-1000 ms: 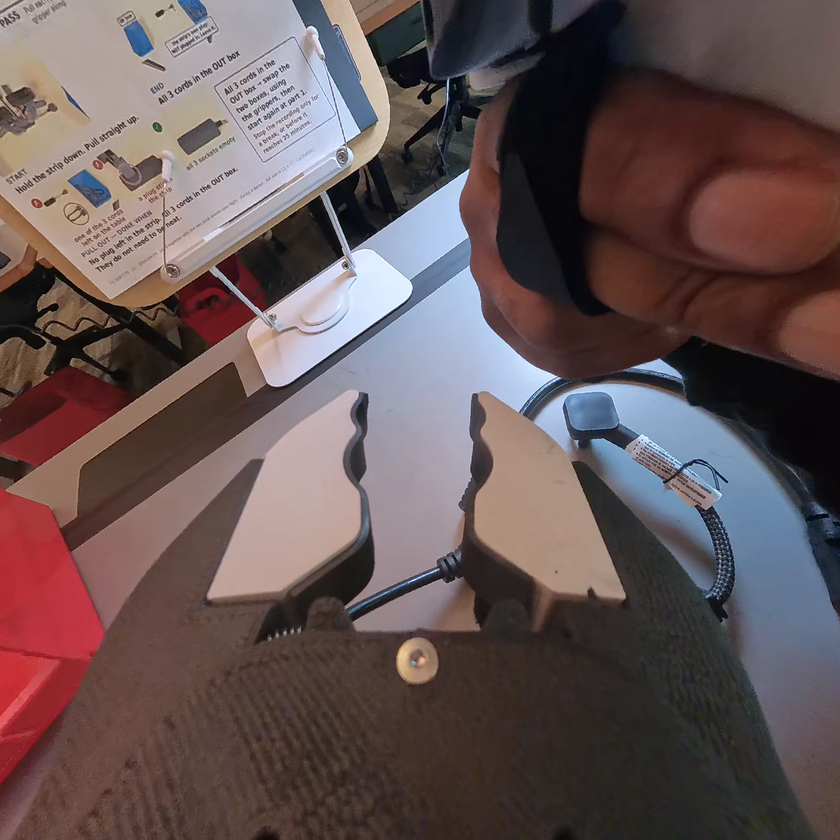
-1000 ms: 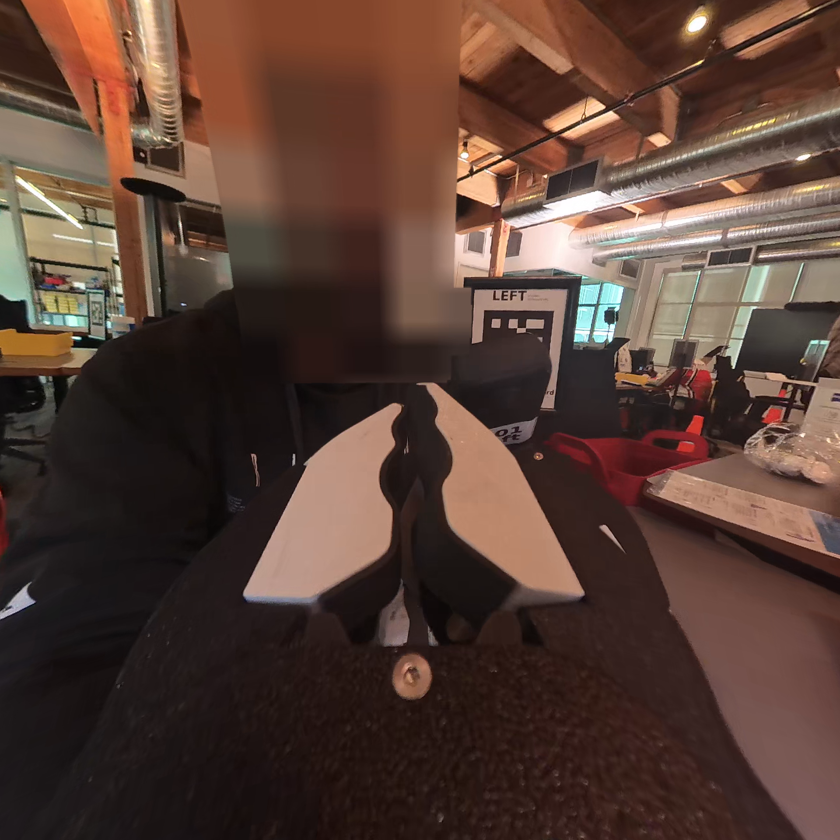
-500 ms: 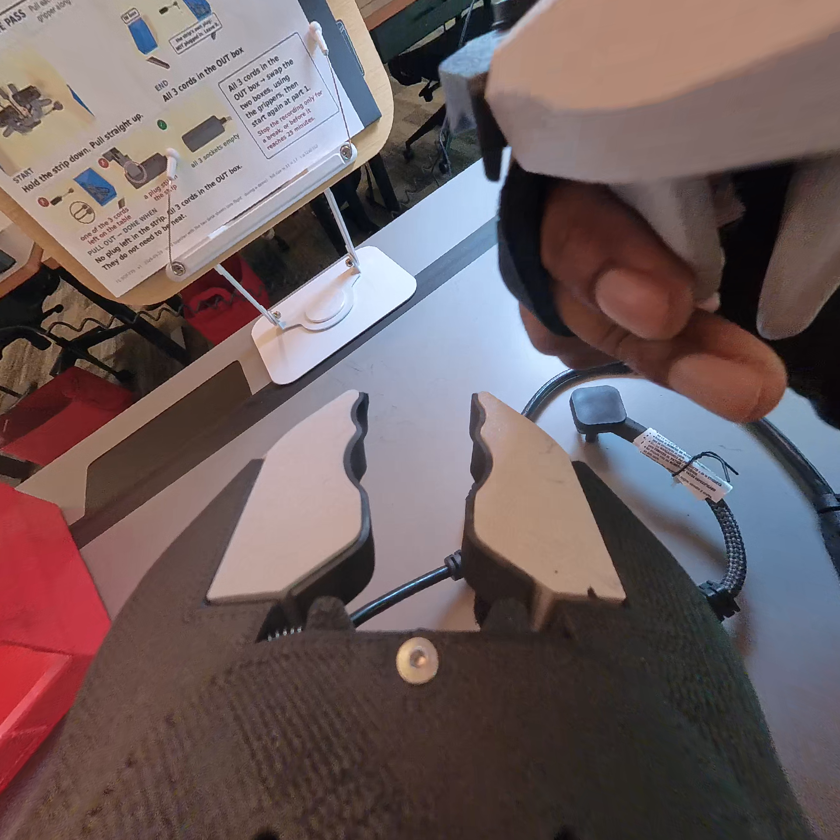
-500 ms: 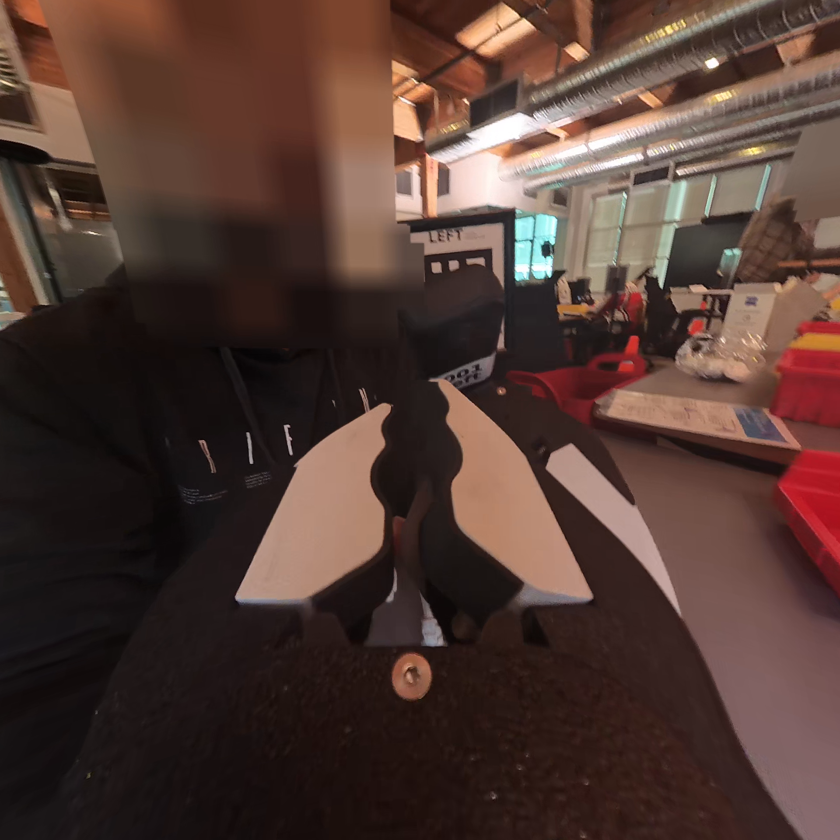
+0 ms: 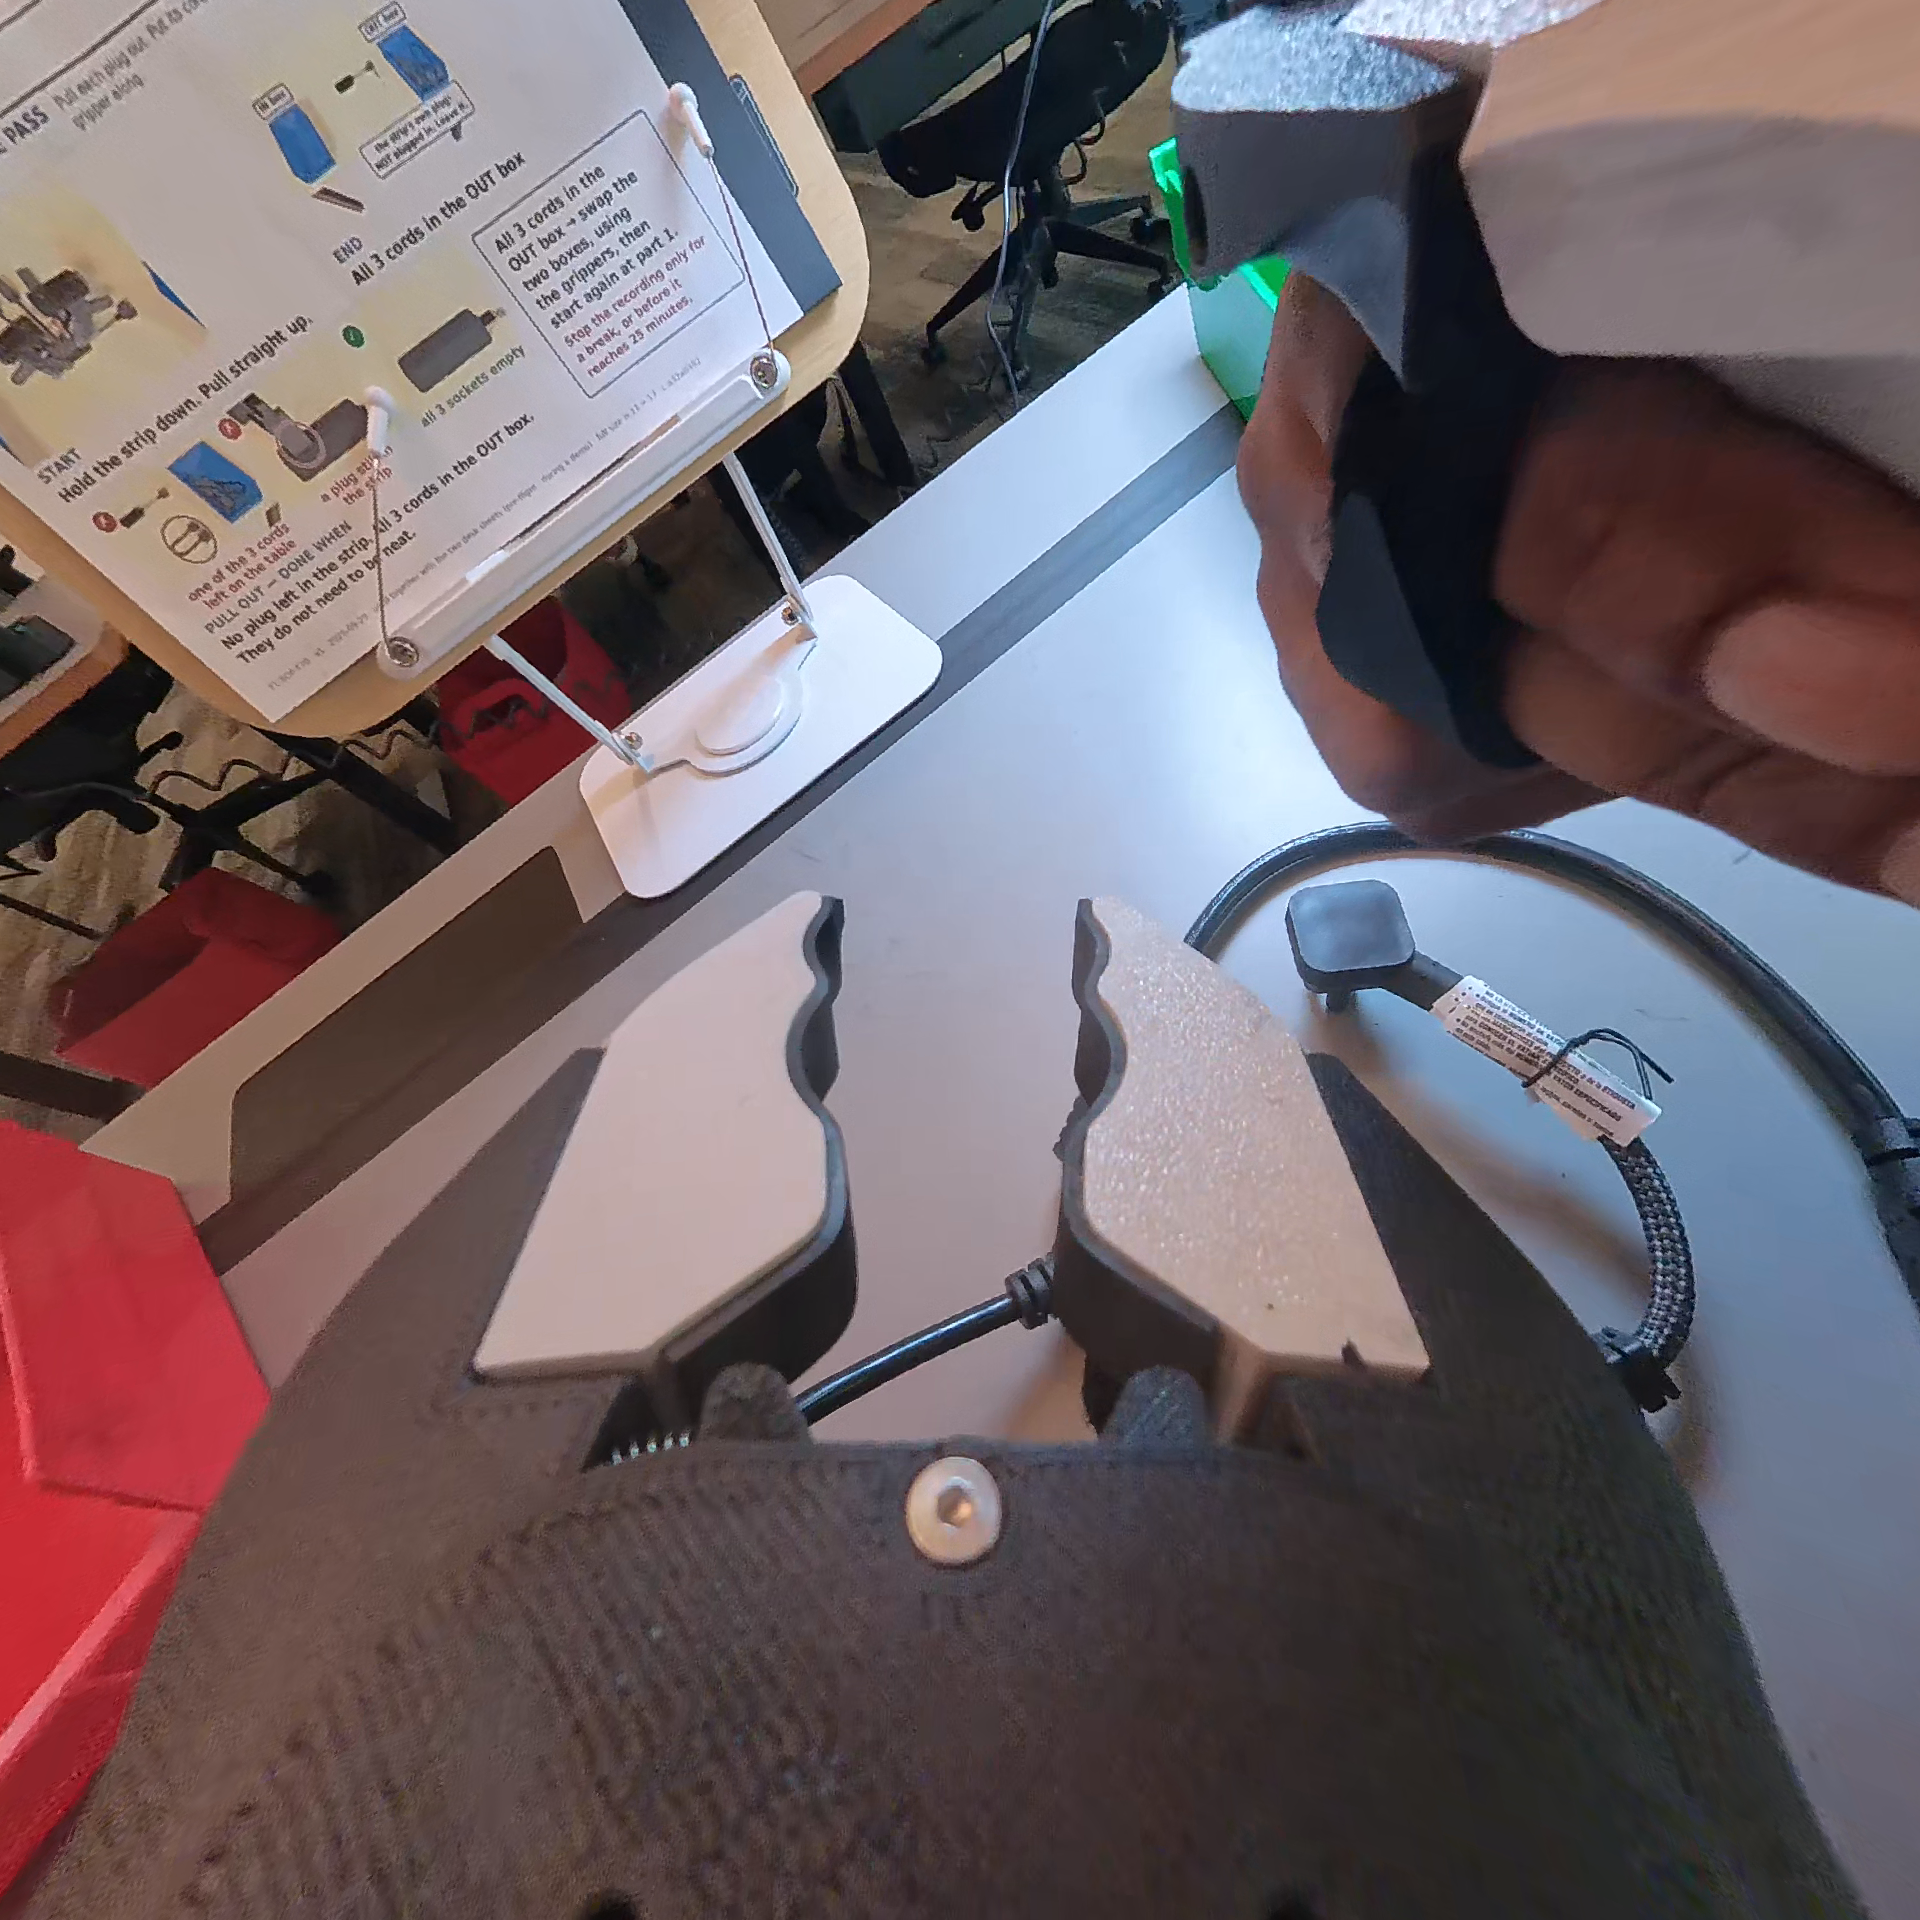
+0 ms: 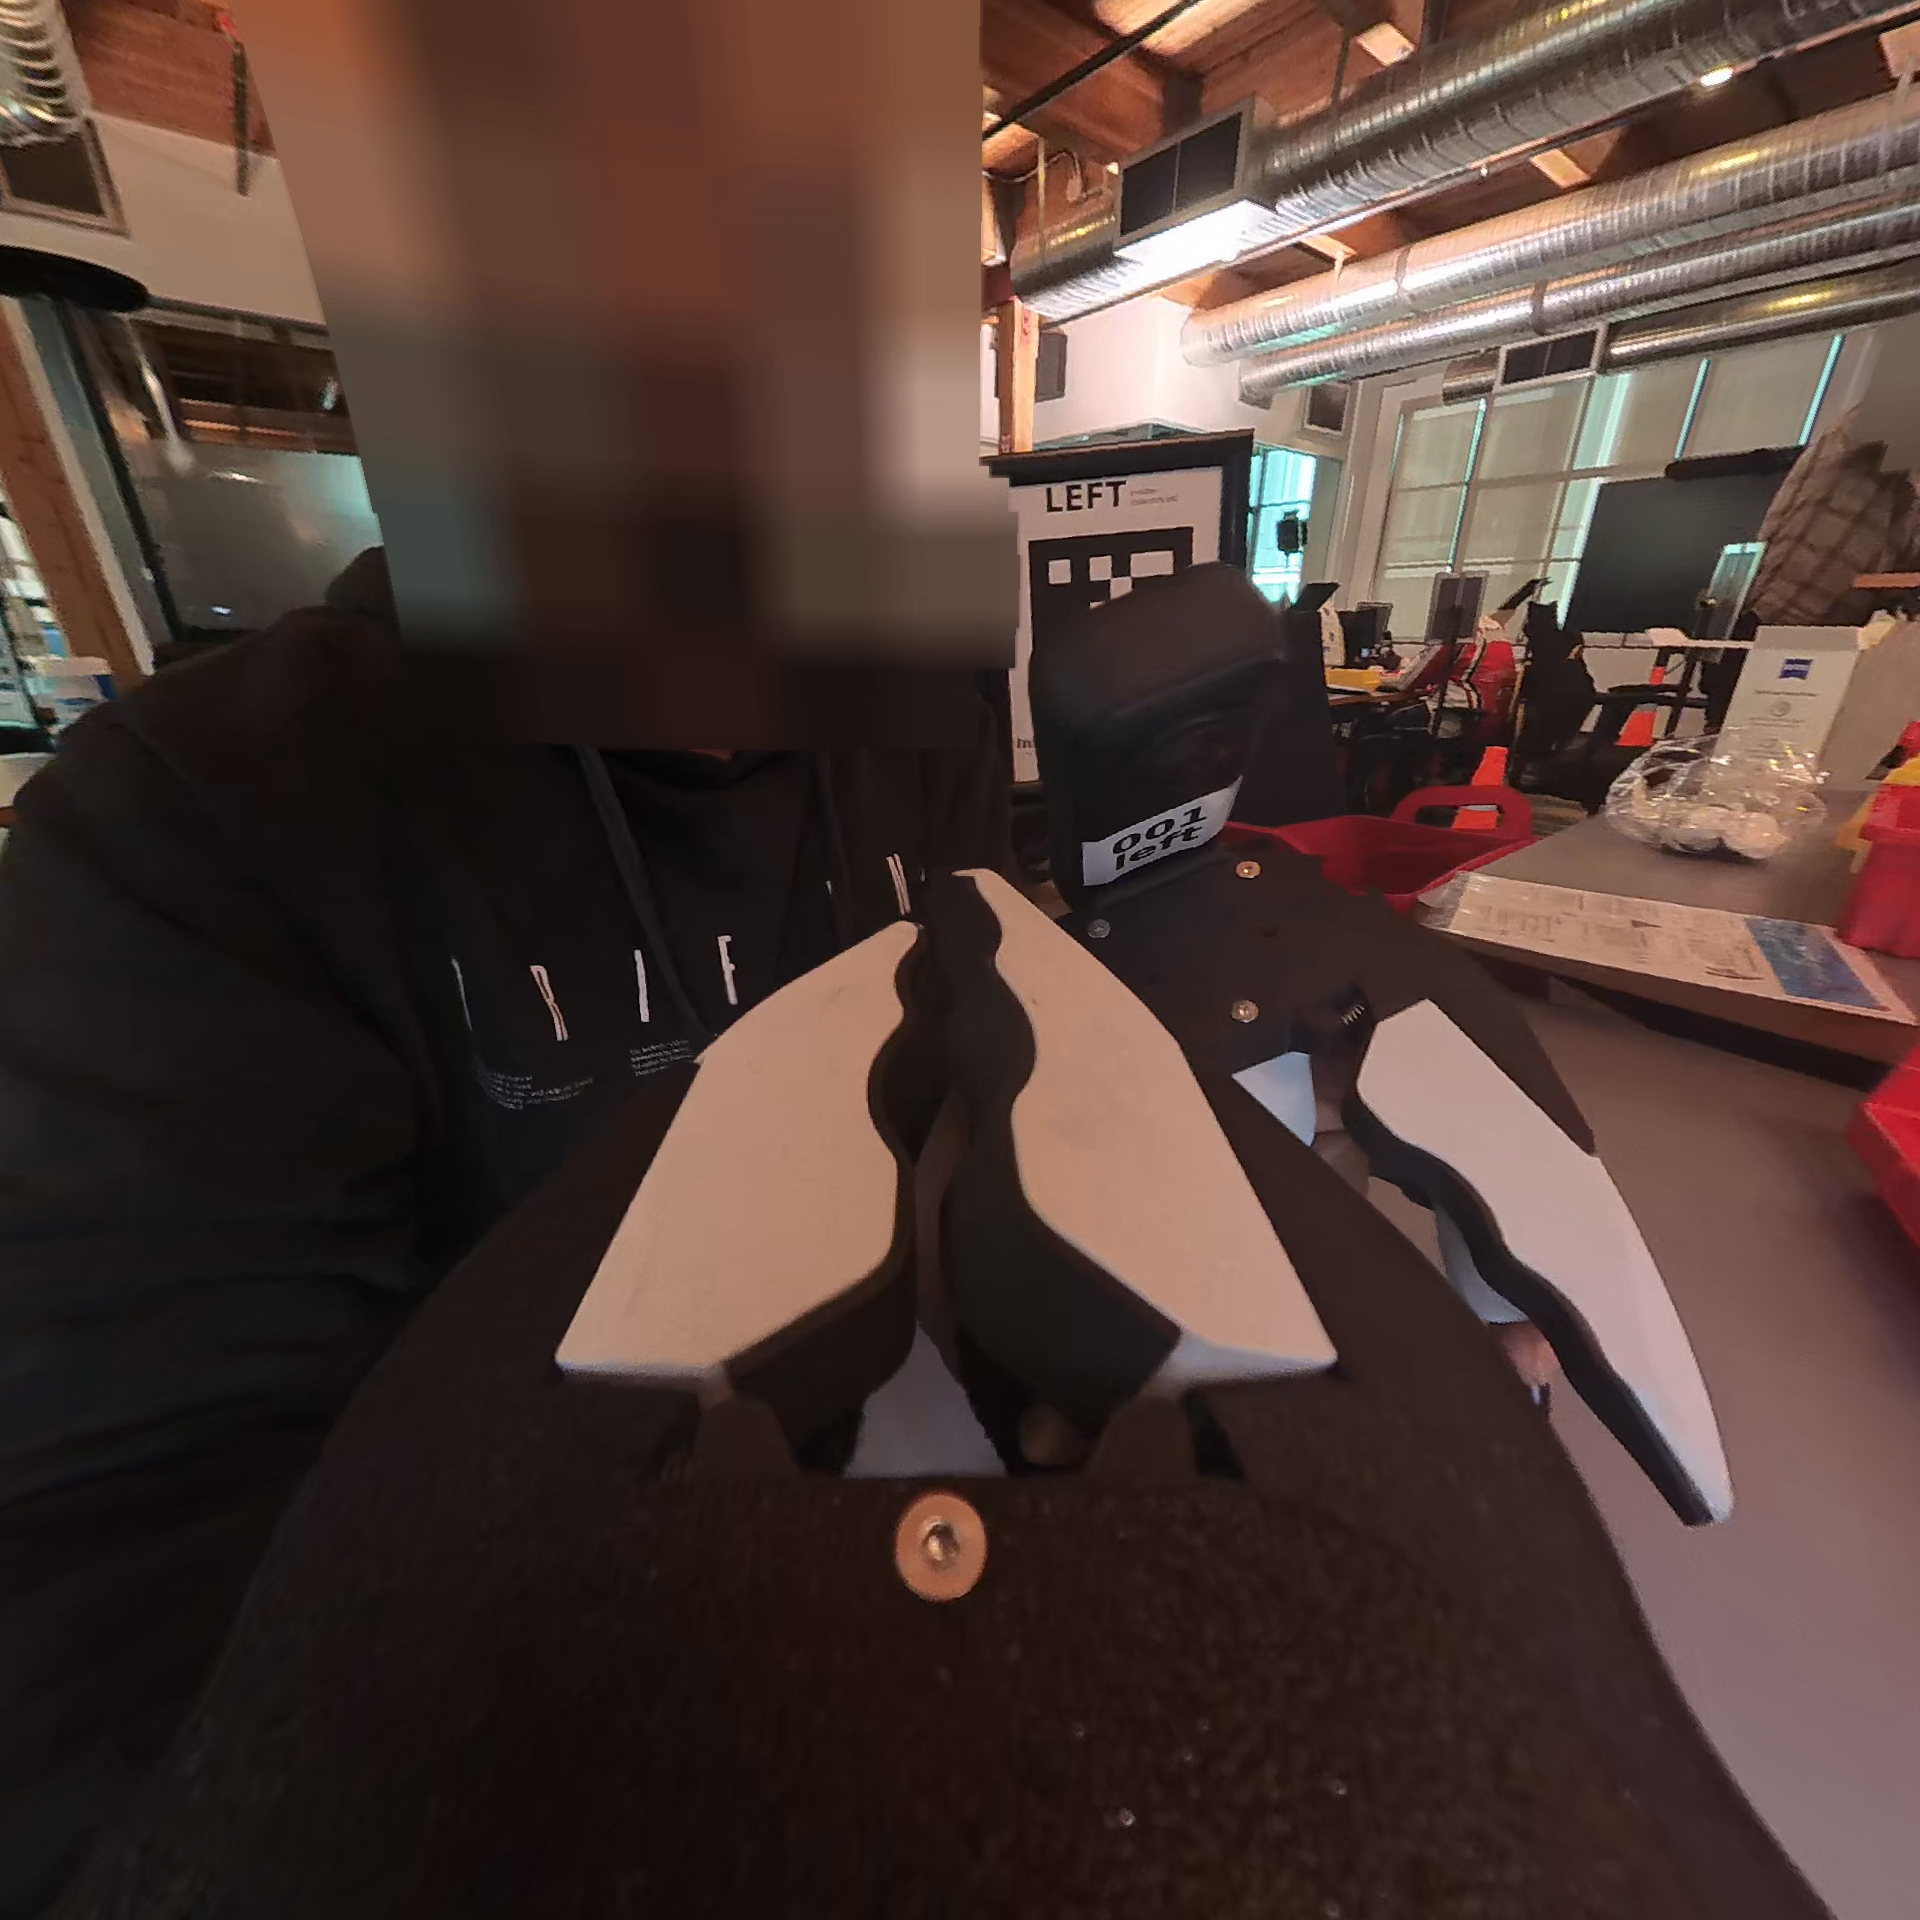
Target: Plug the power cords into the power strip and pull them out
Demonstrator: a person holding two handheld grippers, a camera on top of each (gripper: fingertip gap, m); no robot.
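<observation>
My left gripper [image 5: 956, 935] is open and low over the grey table [image 5: 1091, 727], with only bare table between its jaws. A thin black cord [image 5: 914, 1340] runs under its right finger [image 5: 1195, 1143]; the cord's end is hidden there. A flat black plug [image 5: 1345, 945] on a braided cord with a white tag [image 5: 1538, 1060] lies just to the right. A thick black cord [image 5: 1558, 857] loops behind it. My right gripper [image 6: 956, 894] is shut, raised and pointed back at the person, with nothing seen in it. No power strip is in view.
An instruction sheet on a stand [image 5: 748, 727] is at the table's far edge. A red bin [image 5: 94, 1403] is at the left, and others [image 6: 1886, 1132] are on the right. A hand [image 5: 1610, 644] holds the right gripper's handle above the plug. The left gripper [image 6: 1507, 1226] also shows. Some 15 centimetres of space lies between my two pairs of fingers.
The hand holding the right gripper shifted about above the plug, and the right gripper's view swung slightly across the person. The left gripper stayed still and open.
</observation>
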